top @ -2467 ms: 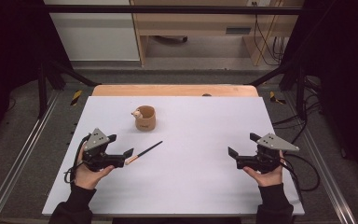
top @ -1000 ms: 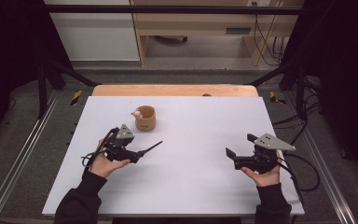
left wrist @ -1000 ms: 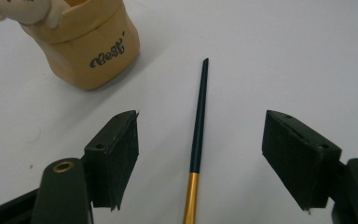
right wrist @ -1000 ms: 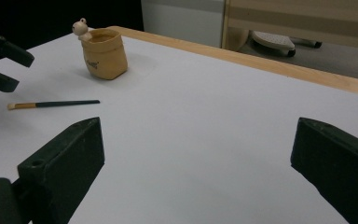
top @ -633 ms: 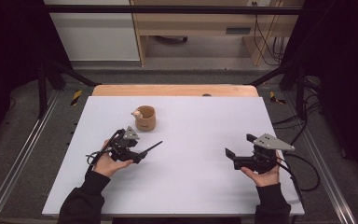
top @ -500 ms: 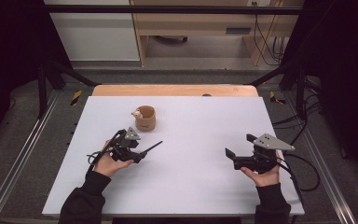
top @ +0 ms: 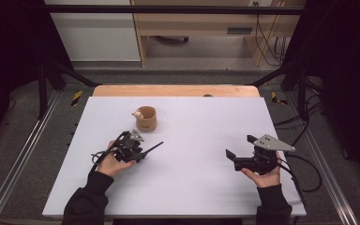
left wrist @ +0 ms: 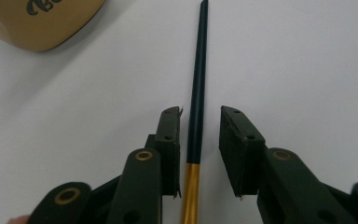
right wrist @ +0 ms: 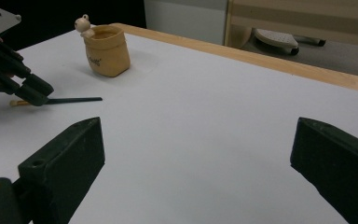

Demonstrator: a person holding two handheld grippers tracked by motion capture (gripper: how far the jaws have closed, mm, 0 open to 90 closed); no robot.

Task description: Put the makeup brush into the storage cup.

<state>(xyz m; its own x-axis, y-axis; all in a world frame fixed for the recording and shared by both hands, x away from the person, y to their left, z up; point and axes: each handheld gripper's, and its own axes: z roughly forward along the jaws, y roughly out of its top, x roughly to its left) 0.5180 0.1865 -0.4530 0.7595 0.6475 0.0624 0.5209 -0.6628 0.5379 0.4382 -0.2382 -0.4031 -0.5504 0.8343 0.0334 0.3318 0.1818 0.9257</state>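
A thin black stick with a gold band (left wrist: 198, 93) lies flat on the white table (top: 192, 187), pointing toward a tan sack-shaped cup (top: 146, 118) that has a small figure on its rim. My left gripper (left wrist: 200, 126) is lowered over the stick, open, with one jaw on each side of it and a narrow gap at both. In the high view the left gripper (top: 139, 154) sits just in front of the cup, with the stick (top: 152, 148) poking out to its right. My right gripper (top: 239, 146) hovers open at the right of the table, nothing between its jaws.
A wooden strip (top: 176, 90) borders the table's far edge. Metal rails (top: 23, 154) run along both sides. Cables (top: 304, 164) trail off to the right. Across the table, the right gripper view takes in the cup (right wrist: 106, 50) and the left gripper (right wrist: 32, 93).
My left gripper has moved right and forward from the table's left side to the stick and come down astride it. The right gripper has barely shifted.
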